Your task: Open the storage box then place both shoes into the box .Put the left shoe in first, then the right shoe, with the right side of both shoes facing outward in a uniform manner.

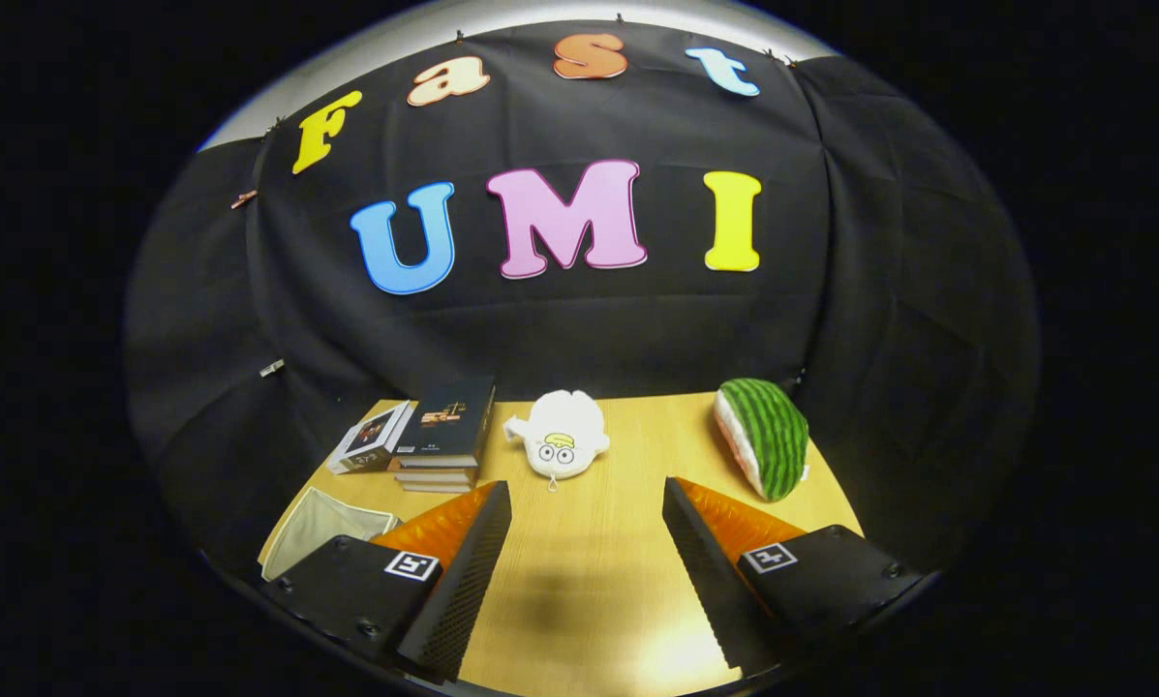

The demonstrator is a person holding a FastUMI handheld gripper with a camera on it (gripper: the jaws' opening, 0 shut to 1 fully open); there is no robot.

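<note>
**Mia:** Where is the storage box?

**Ben:** I think it is that pale thing (318, 528) at the near corner of the counter (589, 571), just behind the left finger of the tongs (587, 487). Part of it is hidden, so I can't be sure, and I can't tell if its lid is on or off.

**Mia:** Is it heavy?

**Ben:** It looks like thin cloth, so I guess it is light and floppy. It may slide or fold when pushed. A pinch on the top edge or a flap would work best, not a squeeze on the sides.

**Mia:** And the tongs?

**Ben:** They are spread wide apart. Nothing is between the fingers, just bare counter. They touch nothing and hold nothing.

**Mia:** What else is there?

**Ben:** A pile of books (448, 426) sits beyond the left finger. A white soft toy (560, 436) lies straight ahead, past the finger tips. A watermelon toy (763, 436) sits beyond the right finger. All of these are well apart from the tongs.
</note>
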